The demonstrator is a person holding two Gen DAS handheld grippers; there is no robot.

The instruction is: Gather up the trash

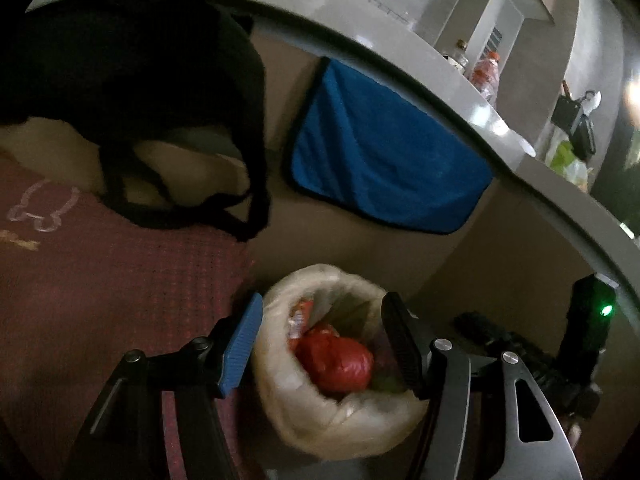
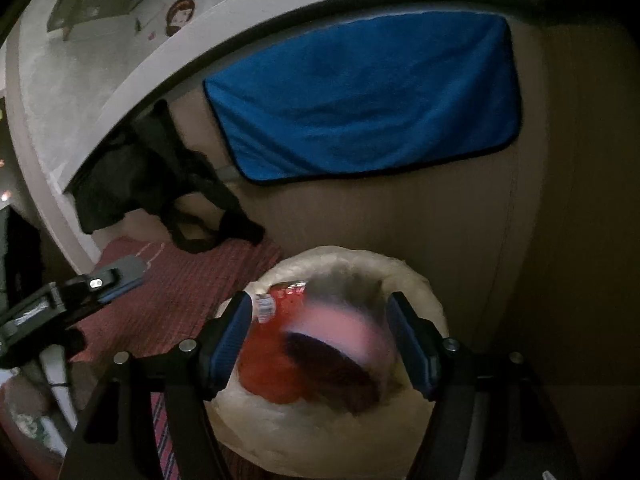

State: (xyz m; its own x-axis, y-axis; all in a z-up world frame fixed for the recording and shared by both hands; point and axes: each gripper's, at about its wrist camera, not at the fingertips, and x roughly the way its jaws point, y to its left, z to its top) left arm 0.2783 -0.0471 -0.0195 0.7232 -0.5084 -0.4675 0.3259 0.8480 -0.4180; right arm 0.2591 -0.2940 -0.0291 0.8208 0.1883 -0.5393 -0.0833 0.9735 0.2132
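A trash bin lined with a whitish plastic bag (image 1: 320, 424) (image 2: 344, 260) stands on the floor against a beige panel. Inside lie a red plastic bag (image 1: 336, 360) (image 2: 264, 372) and some wrappers. My left gripper (image 1: 320, 304) hangs open over the bin's mouth with nothing between its blue pads. My right gripper (image 2: 320, 300) is open above the same bin. A blurred pink and dark object (image 2: 344, 336) sits between its fingers, over the bin, and the pads do not press on it. The right gripper's housing with a green light (image 1: 592, 312) shows at the right.
A blue cloth (image 1: 384, 152) (image 2: 368, 112) hangs on the panel under a white counter edge (image 1: 400, 40). A black bag (image 1: 140, 100) (image 2: 132, 184) slumps to the left over a dark red mat (image 1: 100, 300) (image 2: 180, 292). Bottles (image 1: 486, 72) stand on the counter.
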